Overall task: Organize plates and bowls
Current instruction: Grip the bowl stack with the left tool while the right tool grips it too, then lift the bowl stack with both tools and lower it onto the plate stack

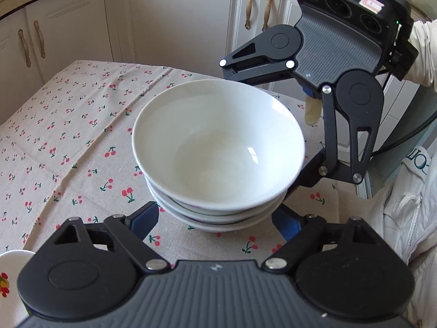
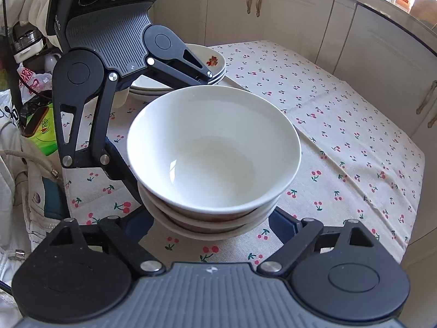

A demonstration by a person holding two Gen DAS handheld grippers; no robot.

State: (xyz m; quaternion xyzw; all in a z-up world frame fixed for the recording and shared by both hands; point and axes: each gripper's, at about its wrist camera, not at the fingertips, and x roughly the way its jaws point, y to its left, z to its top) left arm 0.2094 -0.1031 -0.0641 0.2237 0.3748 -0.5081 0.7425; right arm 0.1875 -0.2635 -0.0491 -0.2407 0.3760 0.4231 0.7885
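A stack of three white bowls (image 1: 218, 147) stands on the cherry-print tablecloth (image 1: 68, 136); it also shows in the right wrist view (image 2: 215, 147). My left gripper (image 1: 215, 222) is open, its blue pads on either side of the stack's base. My right gripper (image 2: 210, 225) is open the same way from the opposite side. Each gripper appears in the other's view, the right one (image 1: 273, 128) and the left one (image 2: 161, 128), with jaws spread around the stack. Whether the pads touch the bowls is hidden. A stack of plates with a fruit print (image 2: 210, 63) sits behind the left gripper.
White cabinet doors (image 1: 177, 19) with brass handles stand beyond the table. A plate rim with a fruit print (image 1: 8, 276) shows at the lower left. Bags and clutter (image 2: 35, 117) lie off the table's left side. The person's white jacket (image 1: 404, 218) is close by.
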